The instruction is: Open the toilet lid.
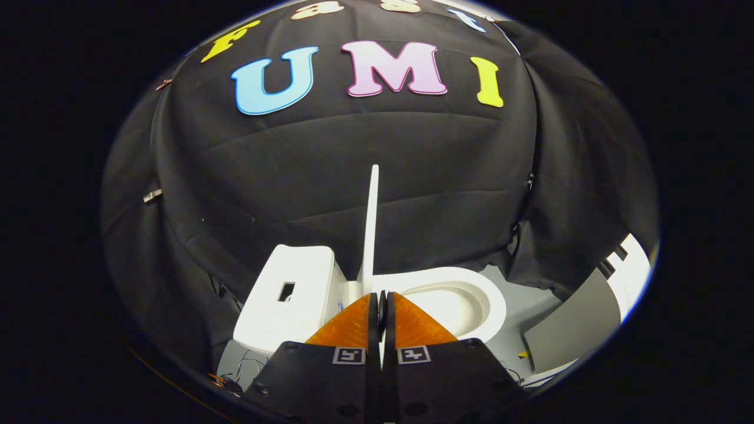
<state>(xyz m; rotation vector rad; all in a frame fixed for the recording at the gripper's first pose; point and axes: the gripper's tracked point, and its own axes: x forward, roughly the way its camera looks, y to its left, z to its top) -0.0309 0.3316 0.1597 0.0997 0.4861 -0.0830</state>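
White, smooth and boxy, the tank (293,294) sits left of the fingers, with a small dark rectangular opening in its top face; its lower part is hidden behind the gripper body. Thin wires (244,368) trail on the grey floor (530,309) beside it, hard to make out. Moving across to the middle: the lid (370,227) stands upright and edge-on, so it reads as a thin white blade rising just beyond the fingertips against the creased black cloth wall (353,171). The gripper (382,303) has its jaws drawn in to a narrow slit, and the lid's lower edge meets the fingertips; whether both fingers actually press on it cannot be told, since the contact is hidden by the tips themselves. Two square markers sit on the finger bases. Right of the lid, the seat (492,297) lies flat, a glossy white oval ring with the bowl (456,306) hollow inside it, its near side cut off by the right finger. Further right, a flat grey panel (574,324) leans at an angle, and past it a white board (627,271) with black bars is partly cut off.
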